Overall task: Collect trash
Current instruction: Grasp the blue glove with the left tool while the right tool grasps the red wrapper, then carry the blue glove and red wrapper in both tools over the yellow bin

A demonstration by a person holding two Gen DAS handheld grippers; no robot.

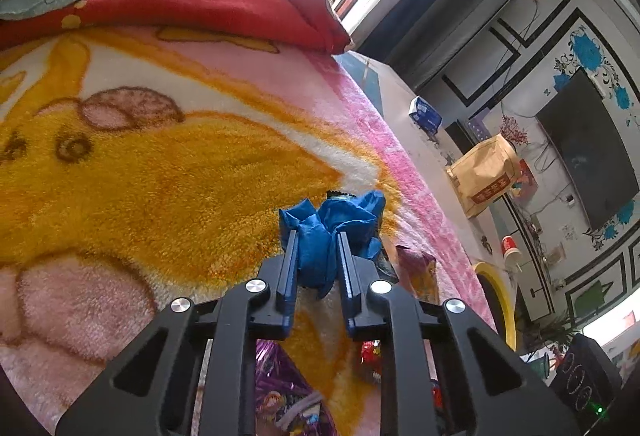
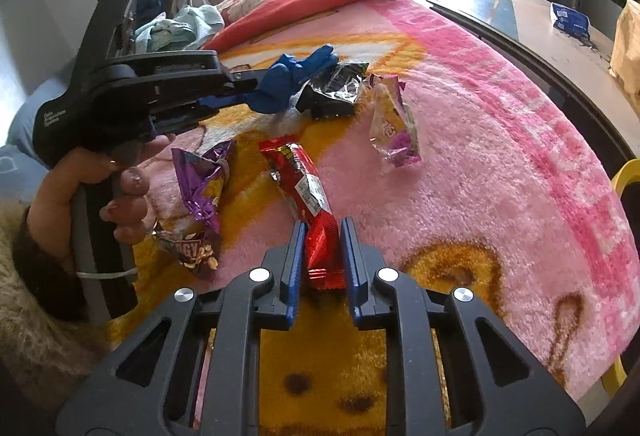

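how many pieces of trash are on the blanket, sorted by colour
blue: 1, crumpled blue bag in the left gripper
black and silver: 1, black wrapper
red: 1, red wrapper between the right gripper fingers
purple: 2, purple snack bag, clear purple packet
brown: 1, brown wrapper
total: 6

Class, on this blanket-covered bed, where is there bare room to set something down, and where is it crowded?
Free: the pink blanket stretch right of the clear purple wrapper, toward the bed edge. Crowded: the middle-left, where the red wrapper, purple foil bag, black wrapper and blue bag lie close together.
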